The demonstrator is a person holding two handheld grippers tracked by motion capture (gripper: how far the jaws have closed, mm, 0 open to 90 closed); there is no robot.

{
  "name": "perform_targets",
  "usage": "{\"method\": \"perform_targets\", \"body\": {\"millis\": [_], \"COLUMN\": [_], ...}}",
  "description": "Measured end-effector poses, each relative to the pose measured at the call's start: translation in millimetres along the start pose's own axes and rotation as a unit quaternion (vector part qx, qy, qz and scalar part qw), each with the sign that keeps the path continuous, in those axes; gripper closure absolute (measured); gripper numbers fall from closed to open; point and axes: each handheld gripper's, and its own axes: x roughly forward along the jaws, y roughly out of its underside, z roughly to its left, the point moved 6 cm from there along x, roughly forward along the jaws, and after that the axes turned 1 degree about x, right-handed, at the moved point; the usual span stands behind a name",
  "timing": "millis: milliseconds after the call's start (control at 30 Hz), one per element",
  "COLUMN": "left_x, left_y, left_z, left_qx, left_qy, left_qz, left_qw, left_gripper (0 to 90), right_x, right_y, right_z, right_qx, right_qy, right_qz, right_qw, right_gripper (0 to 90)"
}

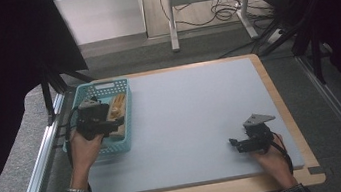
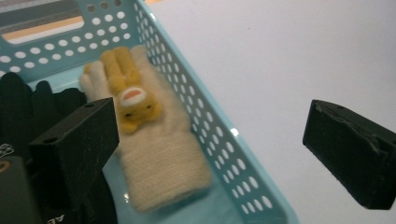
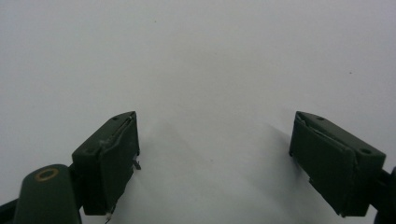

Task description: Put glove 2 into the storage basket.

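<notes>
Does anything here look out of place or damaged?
Nothing stands out. The cream knitted glove with a yellow animal figure lies flat inside the turquoise perforated plastic basket, beside something black.

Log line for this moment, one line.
left gripper: open over basket wall | cream glove: lying in basket, beside black glove | right gripper: open, nothing held, over table

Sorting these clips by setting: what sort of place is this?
Probably a lab or recording workspace: a grey-topped table framed by metal rails, loose cables on the floor beyond, and a hand-held gripper over a basket.
</notes>
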Motion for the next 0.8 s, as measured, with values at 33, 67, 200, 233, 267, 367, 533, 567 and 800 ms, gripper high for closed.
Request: {"method": "perform_targets", "body": {"millis": [33, 67, 200, 233, 267, 367, 533, 567, 800], "left_x": [0.2, 0.4, 1.7, 2.5, 3.3, 5.6, 9.8, 10.8, 19.6], "left_y": [-0.5, -0.9, -2.4, -2.5, -2.5, -2.2, -2.5, -2.5, -1.8], "left_z": [-3.1, -5.6, -15.3, -17.7, -20.1, -26.1, -35.6, -38.1, -53.4], "left_qx": [0.003, 0.005, 0.016, 0.019, 0.022, 0.032, 0.037, 0.039, 0.042], "left_qy": [0.003, 0.004, 0.009, 0.009, 0.009, 0.012, 0.02, 0.023, 0.04], "left_qz": [0.0, -0.001, 0.0, 0.0, 0.002, 0.006, 0.006, 0.007, 0.006], "left_qw": [1.0, 1.0, 0.9998, 0.9998, 0.9997, 0.9994, 0.9991, 0.999, 0.9983], "left_gripper": [4.0, 4.0, 4.0, 4.0, 3.9, 3.8, 3.7, 3.7, 3.7], "right_x": [0.0, 0.0, 0.0, 0.0, 0.0, 0.0, 0.0, 0.0, 0.0], "right_y": [0.0, 0.0, 0.0, 0.0, 0.0, 0.0, 0.0, 0.0, 0.0], "right_z": [0.0, 0.0, 0.0, 0.0, 0.0, 0.0, 0.0, 0.0, 0.1], "right_qx": [0.0, 0.0, 0.0, 0.0, 0.0, 0.0, 0.0, 0.0, 0.0], "right_qy": [0.0, 0.0, 0.0, 0.0, 0.0, 0.0, 0.0, 0.0, 0.0], "right_qz": [0.0, 0.0, 0.0, 0.0, 0.0, 0.0, 0.0, 0.0, 0.0], "right_qw": [1.0, 1.0, 1.0, 1.0, 1.0, 1.0, 1.0, 1.0, 1.0], "right_gripper": [15.4, 15.3, 15.4, 15.4, 15.4, 15.3, 15.4, 15.4, 15.4]}}
